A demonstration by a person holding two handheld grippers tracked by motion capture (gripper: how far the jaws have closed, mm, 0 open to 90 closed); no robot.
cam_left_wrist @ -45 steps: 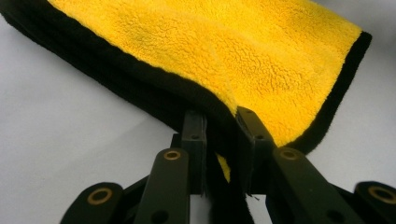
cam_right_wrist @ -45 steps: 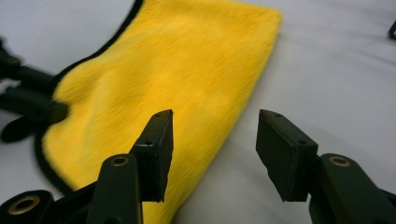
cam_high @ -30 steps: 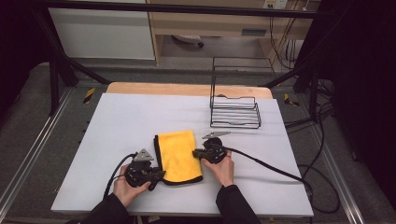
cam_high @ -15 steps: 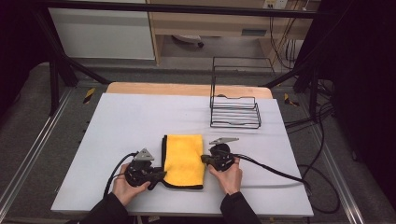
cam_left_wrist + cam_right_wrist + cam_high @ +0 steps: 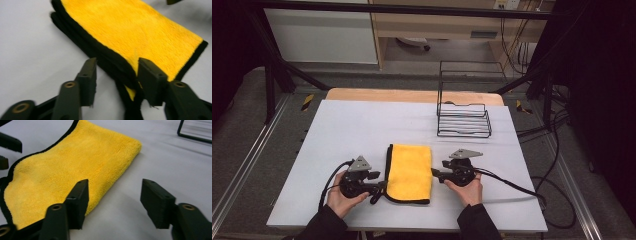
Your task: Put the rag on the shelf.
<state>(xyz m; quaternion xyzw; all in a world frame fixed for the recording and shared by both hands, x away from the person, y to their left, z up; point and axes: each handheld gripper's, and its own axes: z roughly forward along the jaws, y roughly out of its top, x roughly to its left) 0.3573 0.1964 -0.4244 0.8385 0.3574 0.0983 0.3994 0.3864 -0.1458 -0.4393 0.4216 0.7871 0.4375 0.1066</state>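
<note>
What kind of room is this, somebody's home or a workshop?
Probably a lab or test bench: a bare white table inside a black metal frame, loose cables on the floor, and a person working a yellow cloth with handheld grippers.

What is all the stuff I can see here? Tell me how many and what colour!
cloth: one, yellow with black edging, folded, near middle of the table
rack: one, black wire, far right of the table
table: one, pale grey top with a wooden far edge
left gripper: one, black, open, jaws astride the cloth's near left corner
right gripper: one, black, open, at the cloth's right edge
hands: two, one holding each gripper
</note>
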